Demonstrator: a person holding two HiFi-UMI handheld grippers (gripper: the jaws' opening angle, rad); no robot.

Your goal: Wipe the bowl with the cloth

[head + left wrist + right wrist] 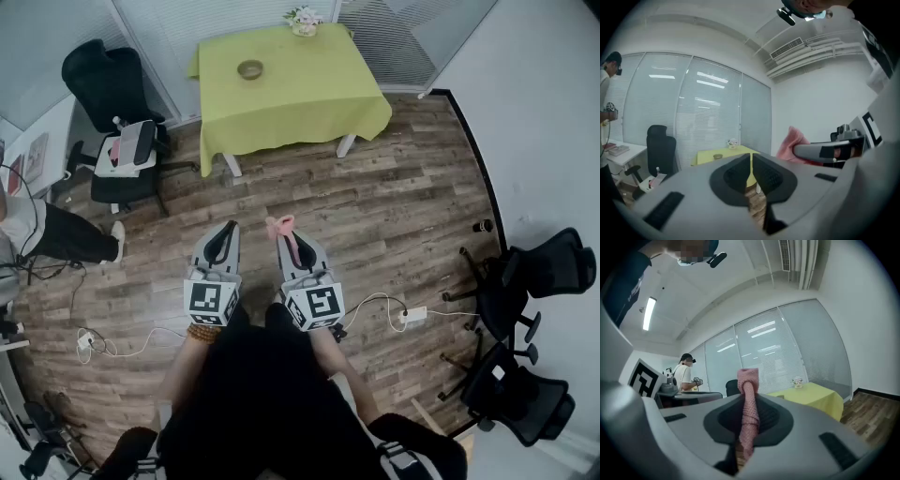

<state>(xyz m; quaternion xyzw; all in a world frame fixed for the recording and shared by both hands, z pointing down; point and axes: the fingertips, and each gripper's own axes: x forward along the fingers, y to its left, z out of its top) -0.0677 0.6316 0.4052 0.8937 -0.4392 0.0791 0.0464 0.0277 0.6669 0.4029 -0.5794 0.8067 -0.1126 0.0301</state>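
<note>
Two grippers, side by side. Left gripper (227, 231): jaws together, nothing between. Right gripper (287, 236): clamped on one pink cloth (749, 397). One bowl (250, 69) at 12 o'clock on one table (309, 103), well apart.

An office: glass walls with blinds (159, 37) run along the top of the frame. Black swivel chairs (98, 75) stand upper left and lower right, with a power strip (413, 315) on the wood floor (394, 206).
</note>
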